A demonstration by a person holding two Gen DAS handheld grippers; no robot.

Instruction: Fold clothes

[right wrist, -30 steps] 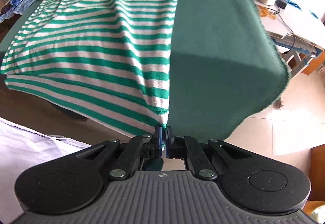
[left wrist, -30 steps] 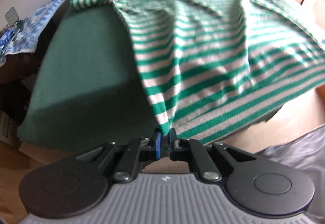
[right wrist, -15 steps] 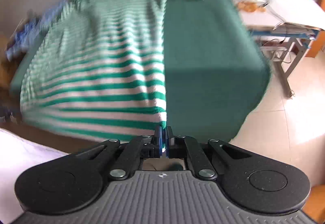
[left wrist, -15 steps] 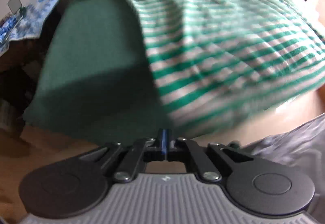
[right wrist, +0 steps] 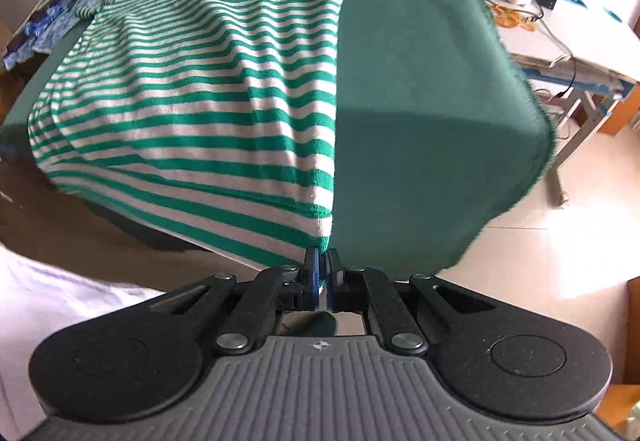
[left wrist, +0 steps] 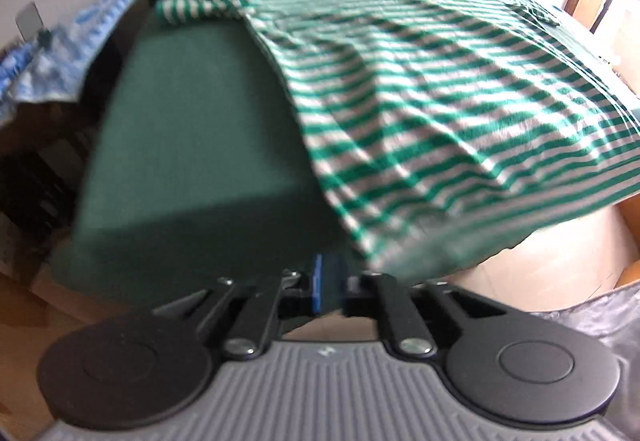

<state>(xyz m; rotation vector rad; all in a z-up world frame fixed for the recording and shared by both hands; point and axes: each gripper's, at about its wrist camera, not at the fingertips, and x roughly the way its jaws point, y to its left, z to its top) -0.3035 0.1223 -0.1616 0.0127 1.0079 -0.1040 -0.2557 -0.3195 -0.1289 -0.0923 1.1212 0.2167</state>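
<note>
Firstly, left wrist view: the striped shirt (left wrist: 420,89) is seen spread face-flat on the green-covered table (left wrist: 192,129), its hem draped over the near edge and one sleeve laid out toward the far left corner. The left gripper (left wrist: 328,283) is held just off that near edge, with its blue pads brought together; the blurred hem corner sits just right of the fingers, and no cloth is seen between them, though blur leaves this uncertain.

Next, right wrist view: the right gripper (right wrist: 322,273) is clamped narrow on the shirt's near right hem corner, a tuft of green cloth being visible behind the jaws. The fabric is drawn taut from that corner, probably so the hem can be lifted and carried toward the collar at the far edge.
</note>
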